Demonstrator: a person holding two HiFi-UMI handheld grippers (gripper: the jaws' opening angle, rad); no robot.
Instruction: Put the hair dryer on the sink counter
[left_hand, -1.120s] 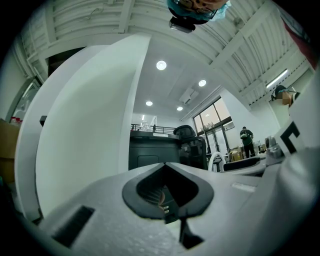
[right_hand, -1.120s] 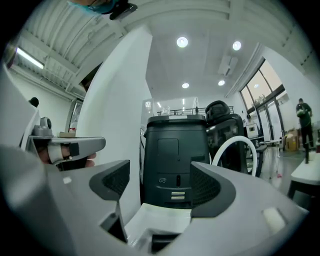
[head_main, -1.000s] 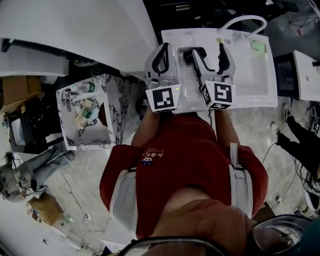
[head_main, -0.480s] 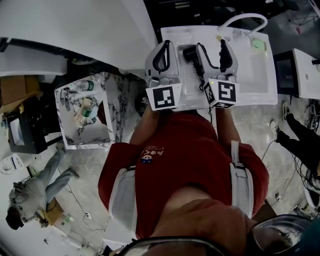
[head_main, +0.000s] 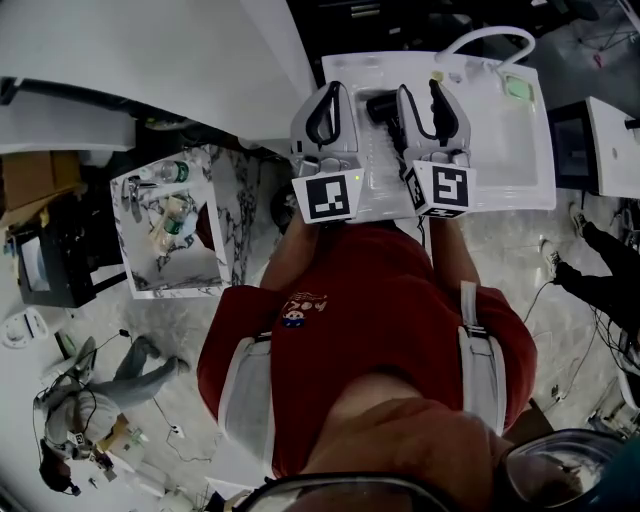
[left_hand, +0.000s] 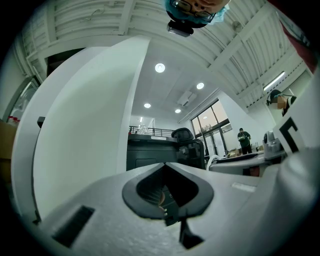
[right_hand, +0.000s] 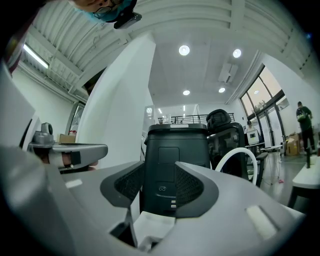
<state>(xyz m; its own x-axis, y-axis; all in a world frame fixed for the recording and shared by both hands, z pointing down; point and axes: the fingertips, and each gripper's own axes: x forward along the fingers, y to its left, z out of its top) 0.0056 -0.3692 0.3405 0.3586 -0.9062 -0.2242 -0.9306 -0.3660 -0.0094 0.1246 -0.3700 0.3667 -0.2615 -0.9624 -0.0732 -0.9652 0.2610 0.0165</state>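
the right gripper is pinching the black hair dryer. its jaws have just been closing, and in the right gripper view the dryer's handle, with its switches facing the camera, fills the gap between the two ribbed pads. the pinch is on the handle, probably because that is the slimmest and straightest part and gives the pads two flat sides to bear on. the right gripper points level, which suits a handle that stands upright.

the dryer is over the left end of the white sink counter, closer to its far edge than to its near edge and well away from the arched faucet at the far right corner. whether its base rests on the counter or hangs just above it, no view shows.

the left gripper is held just beside the dryer, over the counter's left edge, with its jaws pressed together at the tips and nothing between them (the left gripper view shows only the room beyond). it is most likely parked there, out of the way, since one gripper is enough for this load.
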